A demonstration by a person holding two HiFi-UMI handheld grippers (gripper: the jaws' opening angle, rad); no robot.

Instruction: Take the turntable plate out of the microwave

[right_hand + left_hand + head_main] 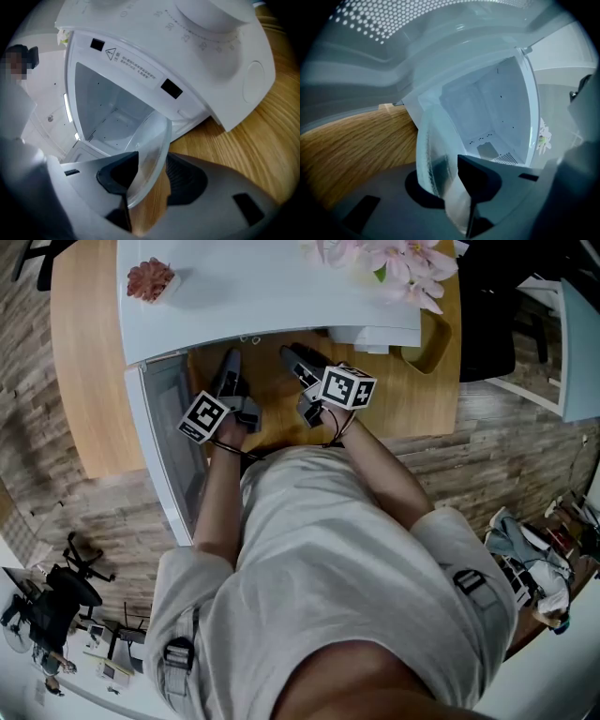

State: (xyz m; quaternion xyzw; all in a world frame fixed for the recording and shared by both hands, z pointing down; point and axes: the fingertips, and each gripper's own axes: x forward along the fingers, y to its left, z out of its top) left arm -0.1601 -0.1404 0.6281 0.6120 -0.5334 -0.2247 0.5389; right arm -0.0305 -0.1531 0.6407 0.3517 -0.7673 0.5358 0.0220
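The clear glass turntable plate (436, 154) stands on edge just outside the white microwave (272, 287), in front of its empty cavity (103, 108). My left gripper (450, 187) is shut on the plate's rim, with a dark pad on each face. The plate (152, 145) also sits between the jaws of my right gripper (154, 178). There the left pad lies against the glass and a gap shows before the right pad, so this gripper is open. In the head view both grippers, left (231, 371) and right (298, 362), point into the microwave opening side by side.
The microwave door (169, 437) hangs open at the left, close beside my left gripper. The wooden table (243, 154) runs under and around the microwave. Pink flowers (403, 263) and a small pink ornament (150, 279) sit on top. A yellow item (427, 348) lies at the right.
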